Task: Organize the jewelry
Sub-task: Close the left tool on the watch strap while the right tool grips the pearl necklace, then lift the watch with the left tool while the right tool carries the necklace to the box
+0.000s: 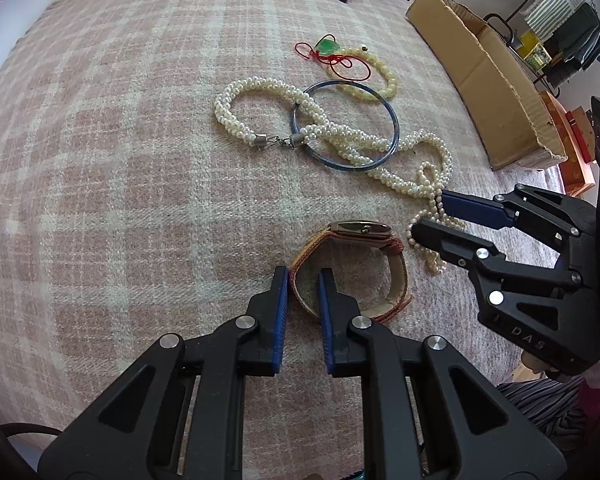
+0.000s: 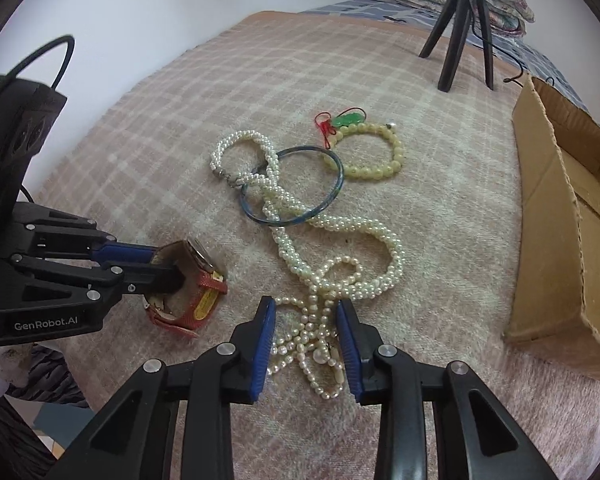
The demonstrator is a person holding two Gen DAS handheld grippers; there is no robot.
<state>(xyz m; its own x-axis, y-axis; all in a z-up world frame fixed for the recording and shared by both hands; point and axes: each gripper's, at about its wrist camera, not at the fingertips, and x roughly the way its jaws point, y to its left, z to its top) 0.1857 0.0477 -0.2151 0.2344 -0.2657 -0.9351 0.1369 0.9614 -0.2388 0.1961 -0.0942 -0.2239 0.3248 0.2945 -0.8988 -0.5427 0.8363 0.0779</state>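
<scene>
A watch (image 1: 364,232) with a red and yellow strap stands on the plaid blanket. My left gripper (image 1: 303,276) is open, its two fingers on either side of the strap; it also shows in the right wrist view (image 2: 168,268). A long pearl necklace (image 2: 332,248) winds across the blanket. My right gripper (image 2: 306,312) is open, its fingers on either side of the necklace's near end; it also shows in the left wrist view (image 1: 430,212). A blue bangle (image 2: 292,184), a yellow bead bracelet (image 2: 380,168) and a green pendant on red cord (image 2: 346,120) lie beyond.
An open cardboard box (image 2: 548,240) lies at the right on the blanket (image 2: 440,184). A black tripod (image 2: 460,28) stands at the far end. Folded bedding is behind it. A shelf with clutter (image 1: 560,40) is beyond the box.
</scene>
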